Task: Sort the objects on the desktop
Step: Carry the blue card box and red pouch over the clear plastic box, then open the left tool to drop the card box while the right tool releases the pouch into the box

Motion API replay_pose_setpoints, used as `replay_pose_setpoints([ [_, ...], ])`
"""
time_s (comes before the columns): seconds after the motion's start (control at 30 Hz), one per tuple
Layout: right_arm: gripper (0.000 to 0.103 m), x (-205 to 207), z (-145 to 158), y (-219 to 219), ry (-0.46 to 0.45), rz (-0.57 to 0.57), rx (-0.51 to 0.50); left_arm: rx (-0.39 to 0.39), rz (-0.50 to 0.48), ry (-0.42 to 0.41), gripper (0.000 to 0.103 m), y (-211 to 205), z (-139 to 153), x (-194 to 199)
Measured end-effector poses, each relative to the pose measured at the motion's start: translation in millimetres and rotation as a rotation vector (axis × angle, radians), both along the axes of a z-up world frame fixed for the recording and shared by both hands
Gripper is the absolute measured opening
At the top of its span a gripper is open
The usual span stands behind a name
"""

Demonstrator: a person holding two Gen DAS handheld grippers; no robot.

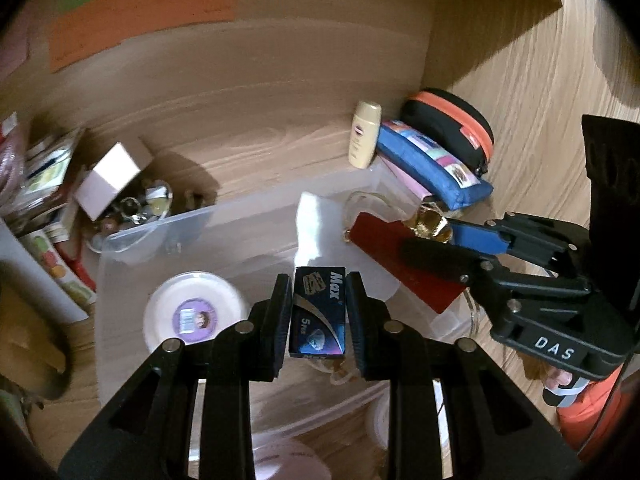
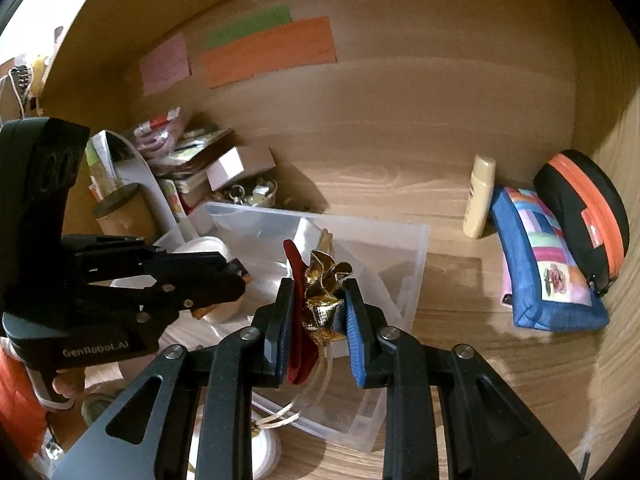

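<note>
My left gripper (image 1: pixel 318 280) is shut on a small dark blue "Max" box (image 1: pixel 319 312) and holds it above a clear plastic bin (image 1: pixel 224 216). My right gripper (image 2: pixel 316 284) is shut on a red card with a gold ribbon bow (image 2: pixel 324 292), also above the clear bin (image 2: pixel 416 248). In the left wrist view the right gripper (image 1: pixel 432 240) comes in from the right with the red card (image 1: pixel 404 256). In the right wrist view the left gripper (image 2: pixel 236 280) is at the left.
A round white container (image 1: pixel 192 316) lies in the bin. A cream bottle (image 2: pixel 478 196), a blue patchwork pouch (image 2: pixel 544 264) and a black-orange case (image 2: pixel 584 208) stand at the right wall. Boxes and clutter (image 2: pixel 192 168) pile at the left. Coloured paper notes (image 2: pixel 268 52) hang on the back wall.
</note>
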State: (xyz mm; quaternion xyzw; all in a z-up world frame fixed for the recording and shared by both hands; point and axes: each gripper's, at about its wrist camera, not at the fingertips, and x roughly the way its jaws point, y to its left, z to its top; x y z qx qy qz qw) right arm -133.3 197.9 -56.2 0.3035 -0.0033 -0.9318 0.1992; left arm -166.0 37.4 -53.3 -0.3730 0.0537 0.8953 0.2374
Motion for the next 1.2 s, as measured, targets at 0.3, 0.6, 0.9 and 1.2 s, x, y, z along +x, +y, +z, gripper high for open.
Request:
replay_pose_setpoints([
  [0.3,0.022,-5,-11,0,-0.056,0.001,0.018,-0.029,-0.034,-0.066,0.027,16,-11,-12],
  [0.6,0.025,-4,-13,1,-0.061,-0.007,0.039,-0.09,-0.042,-0.105,0.027,23,-18,-15],
  [0.9,0.03,-4,-12,4,-0.05,-0.008,0.034,-0.134,-0.013,-0.102,0.027,22,-21,-18],
  [1.2,0.04,3,-4,11,0.008,-0.048,0.006,-0.132,-0.006,-0.087,0.033,18,-16,-16],
])
